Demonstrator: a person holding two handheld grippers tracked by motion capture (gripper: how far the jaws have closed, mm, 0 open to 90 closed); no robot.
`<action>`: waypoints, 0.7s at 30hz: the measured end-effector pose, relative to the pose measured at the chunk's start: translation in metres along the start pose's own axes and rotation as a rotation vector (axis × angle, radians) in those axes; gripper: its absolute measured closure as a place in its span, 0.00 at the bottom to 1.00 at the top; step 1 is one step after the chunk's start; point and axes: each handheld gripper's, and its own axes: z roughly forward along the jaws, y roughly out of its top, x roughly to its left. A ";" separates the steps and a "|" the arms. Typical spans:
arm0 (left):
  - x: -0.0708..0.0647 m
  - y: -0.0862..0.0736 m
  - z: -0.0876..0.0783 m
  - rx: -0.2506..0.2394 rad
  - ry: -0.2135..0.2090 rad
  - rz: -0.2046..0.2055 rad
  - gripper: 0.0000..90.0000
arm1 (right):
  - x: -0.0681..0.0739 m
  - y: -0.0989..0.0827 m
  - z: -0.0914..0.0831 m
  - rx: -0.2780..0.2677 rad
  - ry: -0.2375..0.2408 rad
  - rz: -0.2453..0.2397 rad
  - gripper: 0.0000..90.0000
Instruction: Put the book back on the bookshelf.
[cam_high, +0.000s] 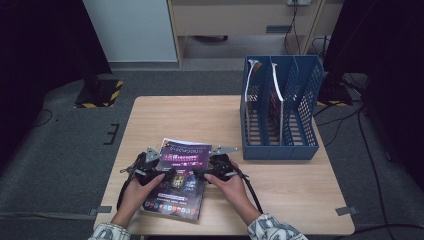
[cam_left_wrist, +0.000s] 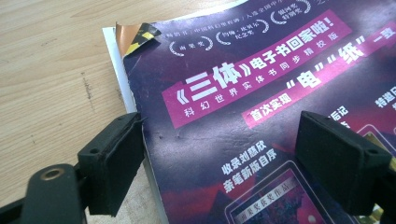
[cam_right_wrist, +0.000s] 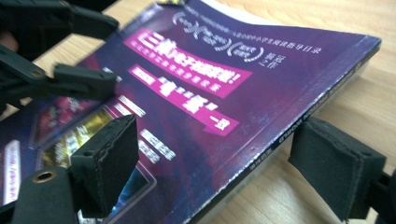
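A thick paperback book (cam_high: 181, 165) with a dark purple cover and a pink title band lies flat near the table's front edge. My left gripper (cam_high: 161, 173) is at its left side. In the left gripper view the jaws (cam_left_wrist: 229, 161) stand wide, one pad at the book's (cam_left_wrist: 243, 93) left edge and the other above the cover. My right gripper (cam_high: 201, 173) is at the book's right side. Its jaws (cam_right_wrist: 222, 168) straddle the spine of the book (cam_right_wrist: 224, 88), one pad over the cover and one beside the spine above the table. The left gripper (cam_right_wrist: 60, 79) shows farther off.
A blue slotted file rack (cam_high: 280, 117) stands at the table's back right, with a few thin volumes upright in its left compartments. Bare wooden table (cam_high: 165, 115) stretches between the book and the far edge. Cables trail from both grippers toward the person.
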 end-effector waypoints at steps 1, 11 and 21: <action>0.000 0.000 0.000 -0.002 0.000 -0.001 0.17 | 0.001 0.001 -0.001 -0.009 0.005 -0.003 0.18; 0.002 -0.002 0.000 -0.007 -0.005 -0.014 0.17 | 0.014 0.015 0.018 0.012 0.096 -0.031 0.19; 0.001 -0.002 0.000 -0.009 -0.003 -0.015 0.17 | 0.016 0.010 0.027 0.041 0.114 -0.071 0.18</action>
